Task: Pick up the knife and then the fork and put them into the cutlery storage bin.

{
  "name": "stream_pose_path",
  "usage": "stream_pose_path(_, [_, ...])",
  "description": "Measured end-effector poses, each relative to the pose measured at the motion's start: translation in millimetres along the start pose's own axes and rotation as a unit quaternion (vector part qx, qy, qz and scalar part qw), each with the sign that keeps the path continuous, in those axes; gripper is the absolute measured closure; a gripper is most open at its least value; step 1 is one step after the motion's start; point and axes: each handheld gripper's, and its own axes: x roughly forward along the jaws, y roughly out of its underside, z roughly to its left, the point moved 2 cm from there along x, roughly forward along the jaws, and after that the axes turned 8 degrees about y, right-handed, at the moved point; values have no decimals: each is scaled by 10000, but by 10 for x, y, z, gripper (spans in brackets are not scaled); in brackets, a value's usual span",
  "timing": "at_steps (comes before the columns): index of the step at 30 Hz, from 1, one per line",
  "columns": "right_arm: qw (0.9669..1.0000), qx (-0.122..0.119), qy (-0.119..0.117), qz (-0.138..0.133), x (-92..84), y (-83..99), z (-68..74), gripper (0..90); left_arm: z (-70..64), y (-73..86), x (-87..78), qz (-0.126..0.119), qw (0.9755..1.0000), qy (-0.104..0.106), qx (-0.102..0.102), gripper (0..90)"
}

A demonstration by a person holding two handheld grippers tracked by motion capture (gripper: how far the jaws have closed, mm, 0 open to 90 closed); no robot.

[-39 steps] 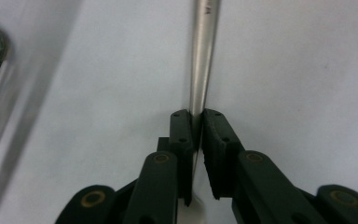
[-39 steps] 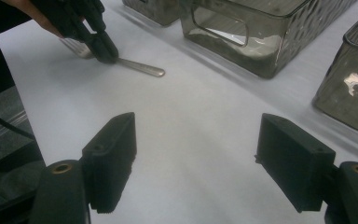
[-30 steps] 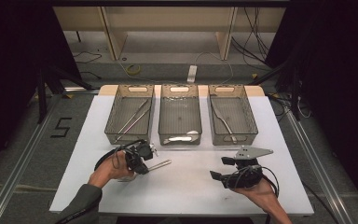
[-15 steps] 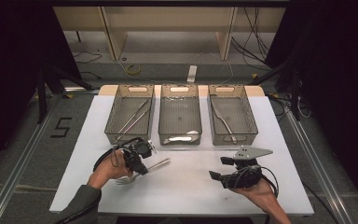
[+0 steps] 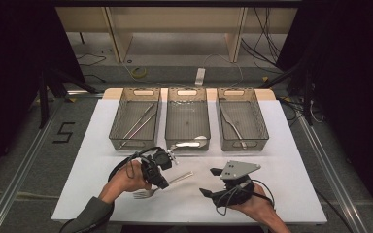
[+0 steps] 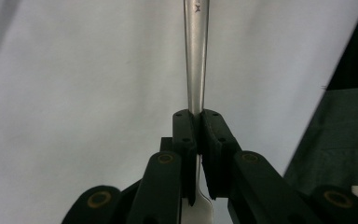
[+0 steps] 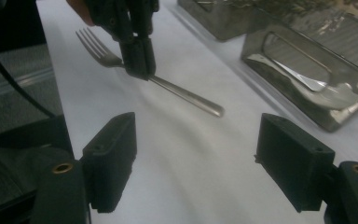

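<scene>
I have the left tool [image 5: 162, 170] clamped on the fork [image 5: 148, 192], its pads pressed together on the flat neck just behind the tines; in the left gripper view the handle runs straight up from the pads [image 6: 193, 128] to the top edge of the frame. In the high view the fork sits low and left of centre, tines toward the bottom edge, handle pointing up and right, and I cannot tell from there whether the tines are off the white surface [image 5: 291, 145] or not. The right tool [image 5: 213, 187] sits at lower right of the high view with its jaws wide apart and nothing between them; in its own view the fork [image 7: 168, 88] lies ahead of it, near but apart.

As I read it, the step in hand is carrying the fork to one of the three mesh trays along the top of the surface. The left tray [image 5: 136, 119] holds long thin sticks, the middle tray [image 5: 188, 119] a spoon [image 5: 190, 143] at its near wall, and the right tray [image 5: 240, 119] a knife-like piece.

To do it well, I would keep the clamp firm, since the grip is near the tines and the long handle could swing. I would raise the fork enough to clear the tray's near rim, keep it level, lower it inside, and only then let go. The right tool should stay out of the way.
</scene>
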Motion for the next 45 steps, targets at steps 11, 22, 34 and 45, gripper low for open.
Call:
stream_pose_path(11, [9948,-985,-1,256,205,-45,243,315,-210,-182,77,128,9988,297,357,844])
stream_pose_path(22, [9811,-1847,177,544,347,17,354,400,-343,-298,68,242,9966,488,619,844])
stream_pose_path(34, [9684,-2387,256,671,400,48,405,607,-397,-376,82,345,9952,559,722,843])
stream_pose_path(45, [9471,-3120,284,700,376,65,454,850,-383,-388,64,236,9947,687,734,843])
